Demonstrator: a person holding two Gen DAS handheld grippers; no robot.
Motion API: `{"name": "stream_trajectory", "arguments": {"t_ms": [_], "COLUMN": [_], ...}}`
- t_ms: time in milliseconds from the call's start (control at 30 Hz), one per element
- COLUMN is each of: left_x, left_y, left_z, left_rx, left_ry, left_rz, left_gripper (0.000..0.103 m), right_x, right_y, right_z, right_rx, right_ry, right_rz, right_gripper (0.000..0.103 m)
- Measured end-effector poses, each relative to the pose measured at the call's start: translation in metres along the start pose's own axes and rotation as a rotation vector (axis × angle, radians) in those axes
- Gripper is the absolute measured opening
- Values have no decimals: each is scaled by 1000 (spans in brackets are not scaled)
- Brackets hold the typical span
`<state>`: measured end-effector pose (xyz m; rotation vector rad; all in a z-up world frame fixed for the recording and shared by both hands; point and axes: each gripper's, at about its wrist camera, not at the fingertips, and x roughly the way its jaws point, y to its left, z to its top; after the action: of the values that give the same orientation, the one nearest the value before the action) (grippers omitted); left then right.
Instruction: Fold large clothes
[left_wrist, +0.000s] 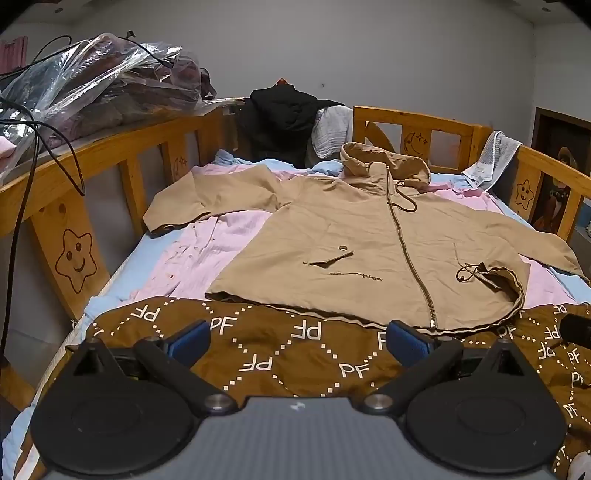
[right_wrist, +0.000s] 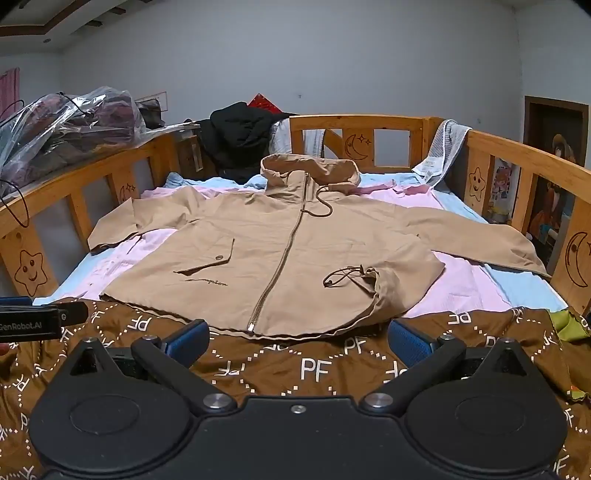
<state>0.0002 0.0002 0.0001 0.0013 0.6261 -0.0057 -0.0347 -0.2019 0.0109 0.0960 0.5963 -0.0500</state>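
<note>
A tan hooded zip jacket (left_wrist: 354, 243) lies spread flat, front up, on the bed, sleeves out to both sides; it also shows in the right wrist view (right_wrist: 280, 254). Its hem corner on the right is folded up slightly. My left gripper (left_wrist: 299, 341) is open and empty, above the brown "PF" blanket (left_wrist: 280, 354) just short of the jacket's hem. My right gripper (right_wrist: 299, 336) is open and empty, also near the hem, over the same blanket (right_wrist: 314, 365). The left gripper's body (right_wrist: 33, 321) shows at the right view's left edge.
Pink garments (left_wrist: 207, 254) and a light blue sheet (right_wrist: 517, 284) lie under the jacket. A wooden bed rail (left_wrist: 74, 206) surrounds the bed on three sides. Black clothes (left_wrist: 284, 122) hang over the headboard. A plastic bag of clothes (left_wrist: 103, 81) sits left. A grey towel (right_wrist: 443, 151) hangs right.
</note>
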Motion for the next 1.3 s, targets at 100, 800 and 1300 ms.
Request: {"name": "stream_trajectory", "arguments": {"t_ms": [100, 800, 1300], "left_x": [0, -1, -2], "left_y": [0, 1, 1], "left_z": [0, 1, 3], "left_rx": [3, 0, -5], "left_ry": [-2, -8, -12], "left_rz": [-1, 0, 2], "left_gripper": [103, 103, 103], "right_x": [6, 6, 11], "right_y": [-1, -2, -5], "right_z": [-1, 0, -4], "right_rx": [-4, 0, 10], "right_ry": [4, 7, 14], "right_rz": [5, 5, 6], "right_gripper": [103, 103, 103]}}
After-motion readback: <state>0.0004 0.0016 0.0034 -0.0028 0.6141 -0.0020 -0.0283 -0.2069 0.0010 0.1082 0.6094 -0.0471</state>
